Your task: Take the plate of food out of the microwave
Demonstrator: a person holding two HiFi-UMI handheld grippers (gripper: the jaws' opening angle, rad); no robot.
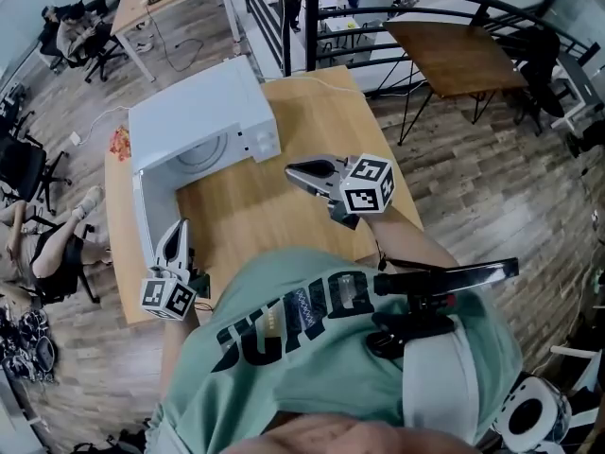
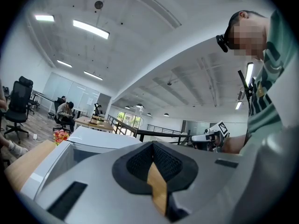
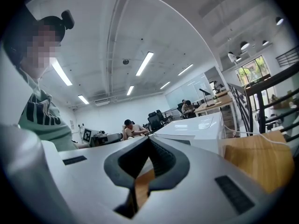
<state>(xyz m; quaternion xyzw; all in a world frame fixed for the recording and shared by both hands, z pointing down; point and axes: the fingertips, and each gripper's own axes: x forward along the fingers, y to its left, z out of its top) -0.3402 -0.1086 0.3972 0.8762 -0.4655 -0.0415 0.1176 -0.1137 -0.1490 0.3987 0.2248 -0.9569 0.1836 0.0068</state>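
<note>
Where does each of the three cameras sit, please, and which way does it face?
Head view: on the person's head, facing steeply down at table and microwave; shows shirt, left gripper, right gripper.
Left gripper view: on the left gripper, facing along its shut jaws over the microwave; shows the shirt.
Right gripper view: on the right gripper, along its shut jaws toward the microwave; shows the shirt.
Shared: all show the microwave.

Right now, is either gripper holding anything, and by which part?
Nothing is held. The left gripper and the right gripper both have their jaws shut with nothing between them, over the wooden table near the microwave.
</note>
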